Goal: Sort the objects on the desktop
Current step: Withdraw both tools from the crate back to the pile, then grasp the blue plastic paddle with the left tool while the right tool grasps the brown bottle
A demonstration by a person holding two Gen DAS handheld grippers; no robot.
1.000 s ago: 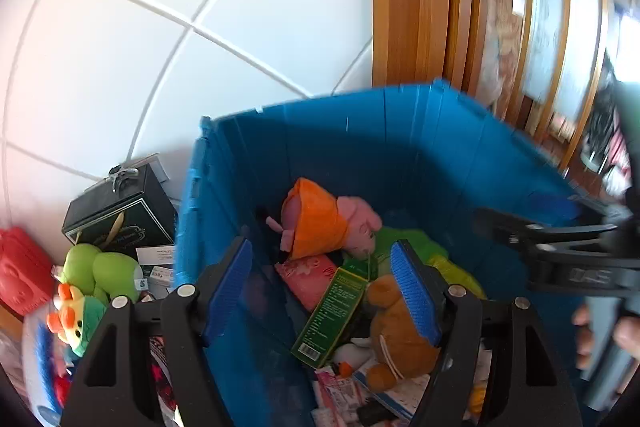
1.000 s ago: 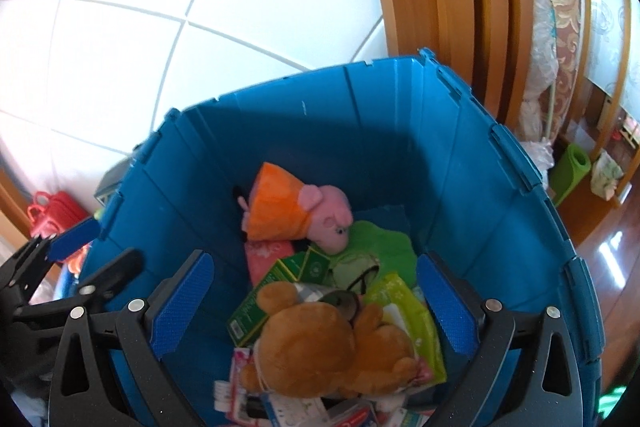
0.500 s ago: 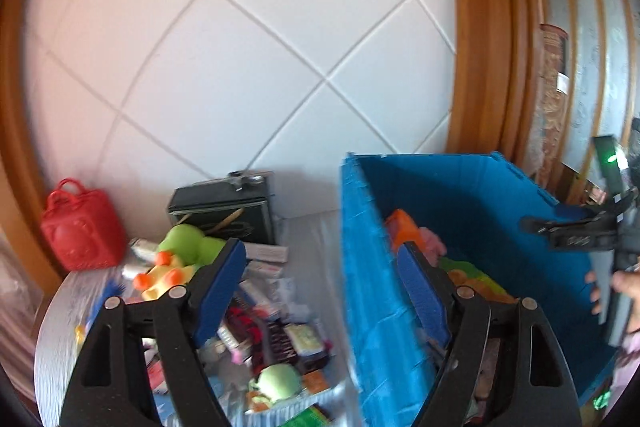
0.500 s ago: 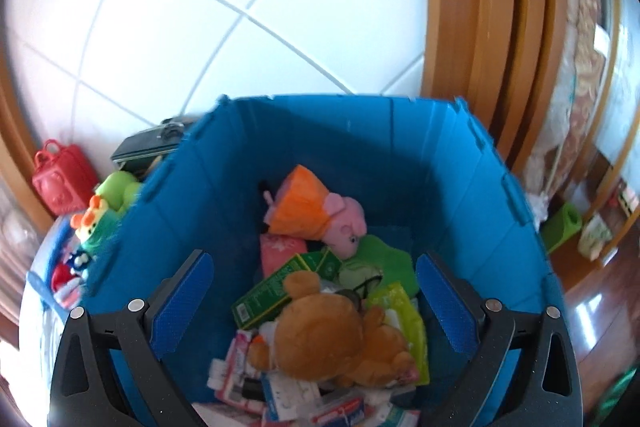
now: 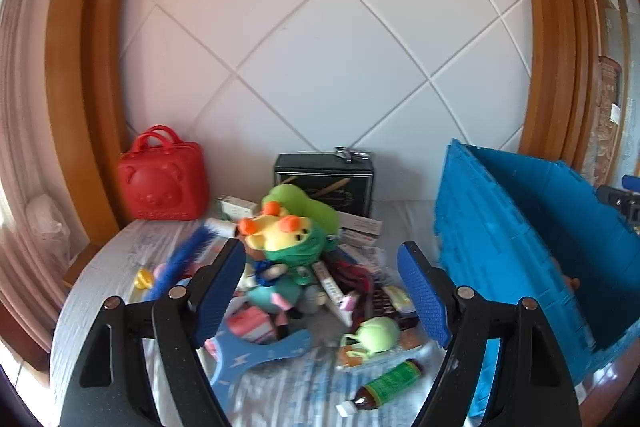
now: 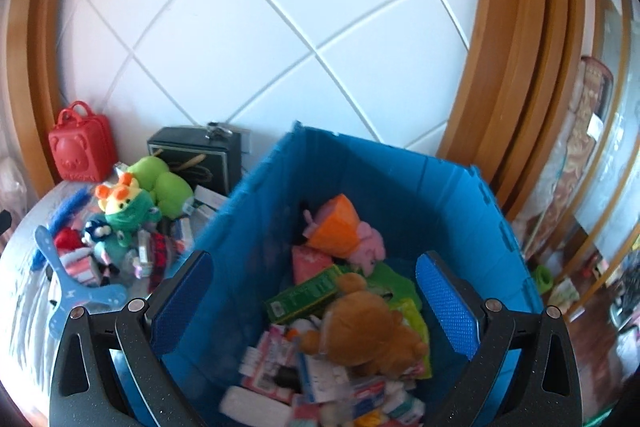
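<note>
My left gripper [image 5: 322, 291] is open and empty above a pile of loose things on the table: a yellow-and-green plush [image 5: 290, 237], a green ball-shaped toy [image 5: 376, 335], a brown bottle with a green label [image 5: 386, 385] and a blue boomerang-shaped piece [image 5: 256, 355]. My right gripper [image 6: 314, 301] is open and empty over the blue crate [image 6: 460, 211], which holds a brown teddy bear [image 6: 368, 327], a pink pig plush in an orange dress [image 6: 340, 231], a green box [image 6: 304, 295] and packets. The crate also shows in the left wrist view [image 5: 500, 247].
A red bear-face case [image 5: 164, 181] and a black box [image 5: 324, 183] stand against the white quilted wall. A blue brush [image 5: 186, 257] lies at the left of the pile. The pile also shows left of the crate in the right wrist view [image 6: 120, 227]. Wooden frames flank the wall.
My left gripper has swung left from over the crate to above the pile on the table. My right gripper has pulled back and turned slightly left, staying over the crate. Both stayed open.
</note>
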